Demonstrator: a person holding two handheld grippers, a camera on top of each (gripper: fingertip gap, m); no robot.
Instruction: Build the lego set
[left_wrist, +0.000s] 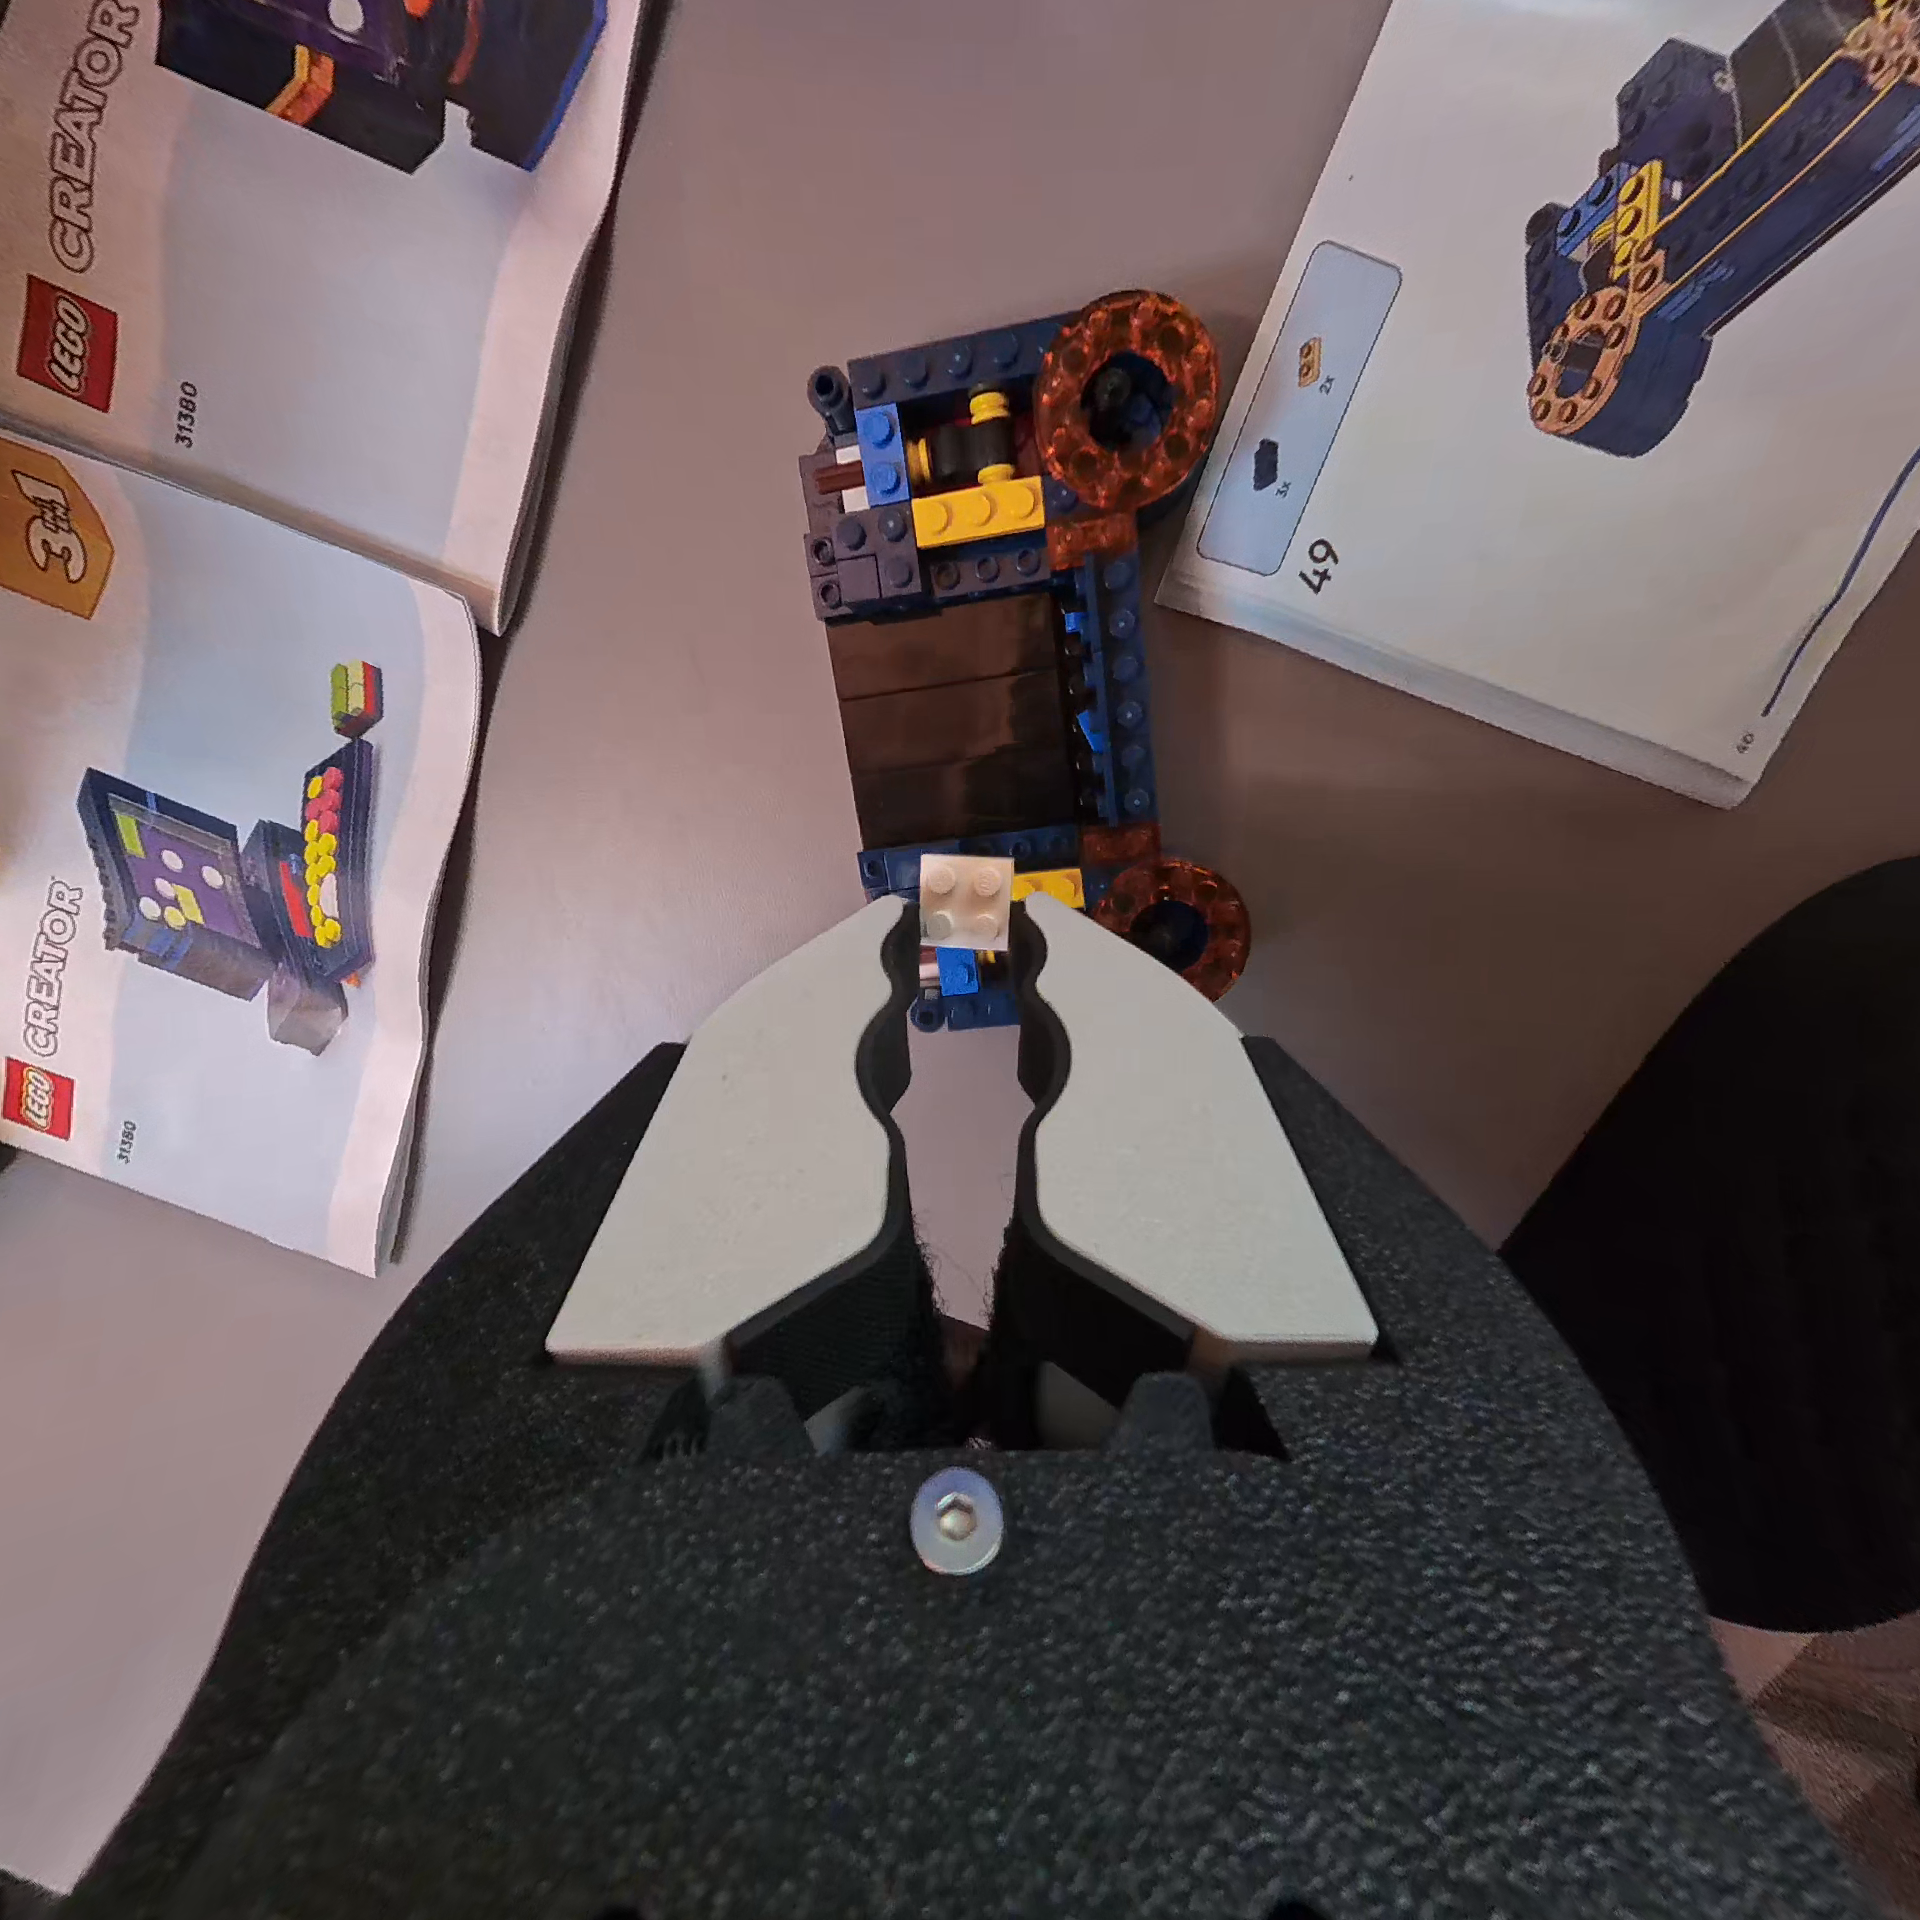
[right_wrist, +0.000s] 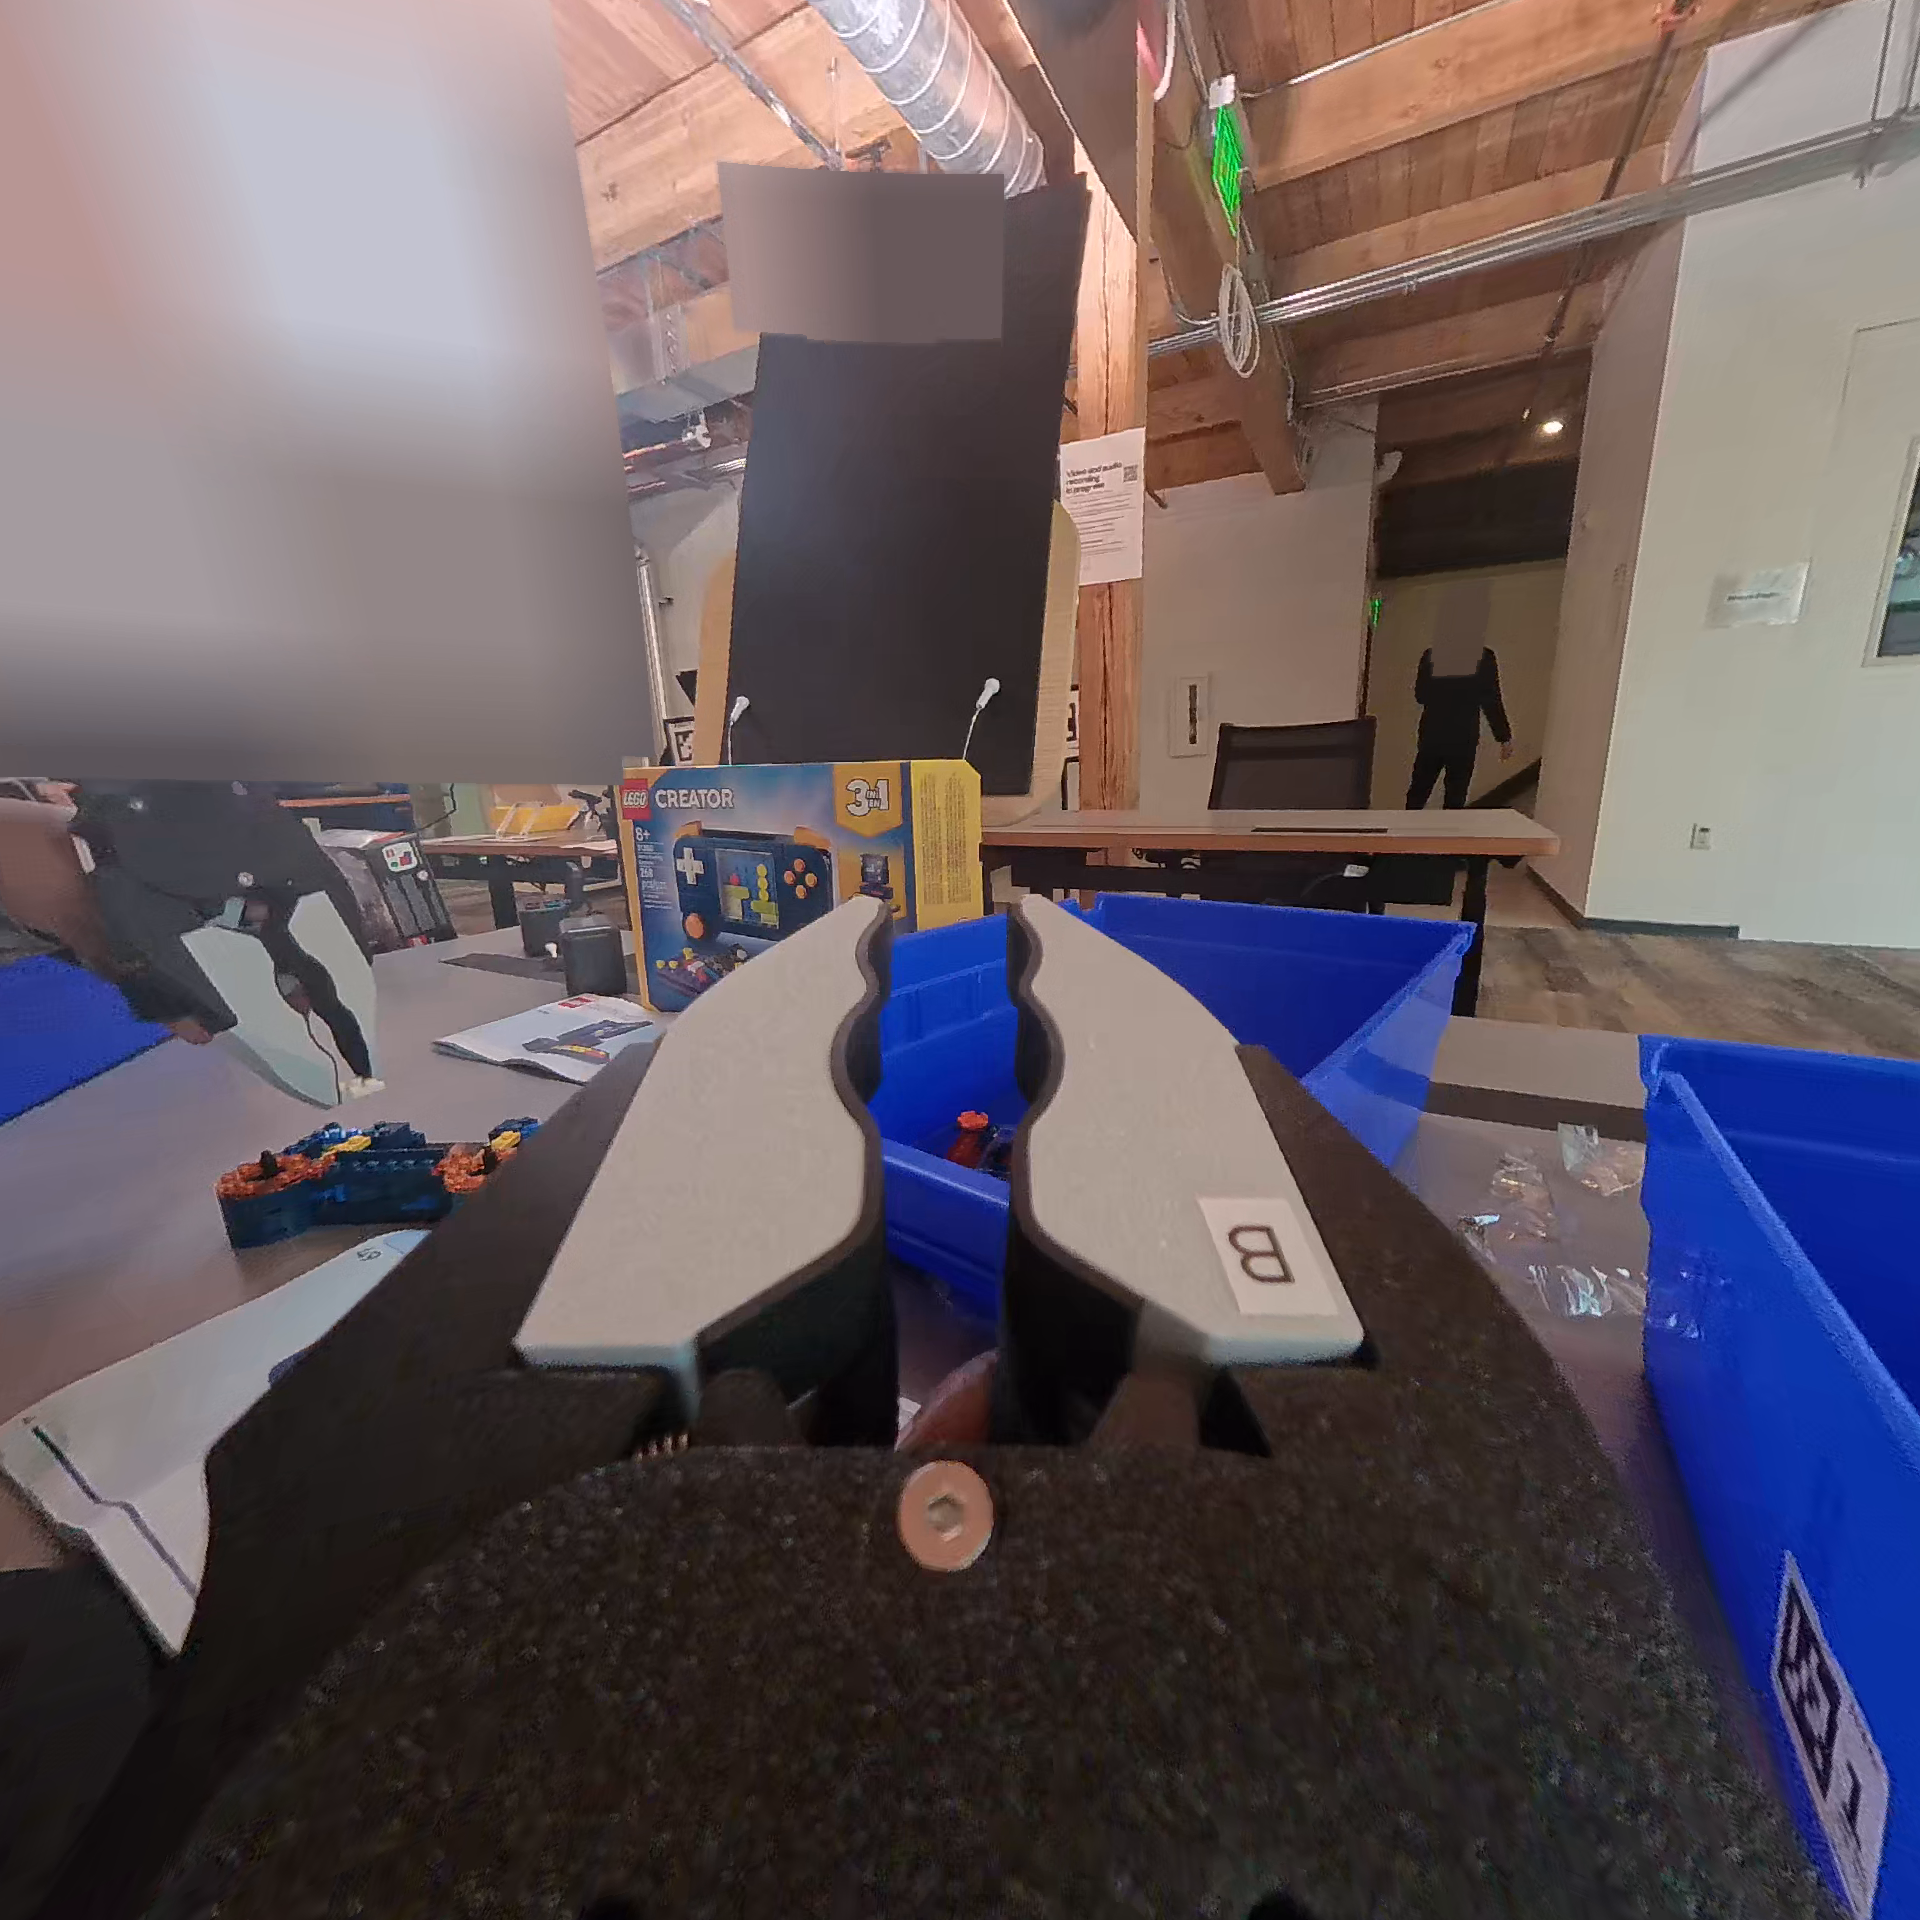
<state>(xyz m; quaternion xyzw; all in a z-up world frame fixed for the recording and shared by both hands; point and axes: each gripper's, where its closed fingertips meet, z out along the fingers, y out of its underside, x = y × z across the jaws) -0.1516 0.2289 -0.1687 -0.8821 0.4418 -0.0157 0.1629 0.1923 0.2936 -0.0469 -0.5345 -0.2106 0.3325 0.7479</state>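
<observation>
L gripper (left_wrist: 964, 914) pinches small white square 2x2 studded plate (left_wrist: 966, 900) at its tips; dark-blue brick build (left_wrist: 987, 665) runs lengthwise toward 12 o'clock; R gripper (right_wrist: 948, 920) narrow, bare, over blue plastic bin (right_wrist: 1351, 966)

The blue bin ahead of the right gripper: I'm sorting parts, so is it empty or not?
Not empty. The blue bin holds a few small orange and dark pieces, seen between the right gripper's fingers.

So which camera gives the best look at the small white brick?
The left wrist view: the white brick fills the fingertips of the left gripper, studs facing the camera. The right wrist view shows it only as a tiny pale speck far off.
</observation>
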